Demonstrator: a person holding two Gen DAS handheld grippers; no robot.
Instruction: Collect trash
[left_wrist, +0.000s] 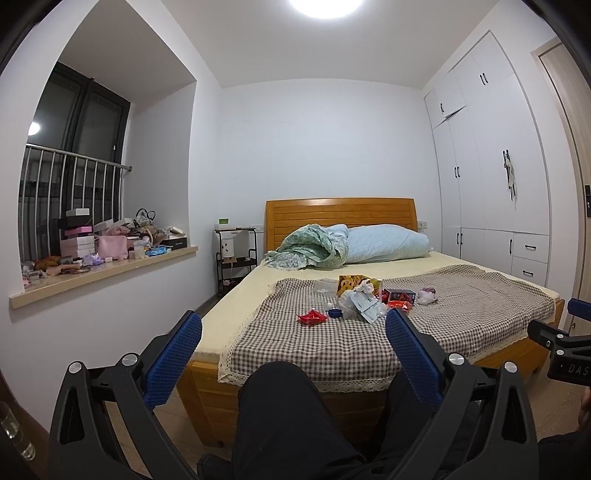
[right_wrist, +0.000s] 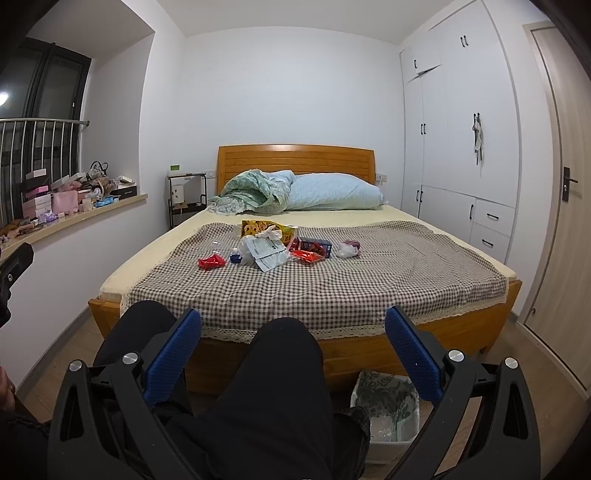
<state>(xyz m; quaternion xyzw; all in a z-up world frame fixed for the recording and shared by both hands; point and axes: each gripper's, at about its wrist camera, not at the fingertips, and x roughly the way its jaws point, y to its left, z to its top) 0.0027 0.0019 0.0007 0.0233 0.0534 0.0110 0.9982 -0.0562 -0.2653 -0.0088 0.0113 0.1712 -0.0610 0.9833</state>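
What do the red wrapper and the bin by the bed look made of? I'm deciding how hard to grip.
Red wrapper: likely thin plastic film, glossy and crumpled. Bin: seemingly rigid white plastic, lined with a clear, wrinkled bag; the leaf pattern's material is unclear.

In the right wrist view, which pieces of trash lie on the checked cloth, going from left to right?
Red wrapper → blue cap → white printed paper → dark snack box → white and pink crumpled wad. The yellow snack bag and the red packet overlap the paper pile, so I leave them out.
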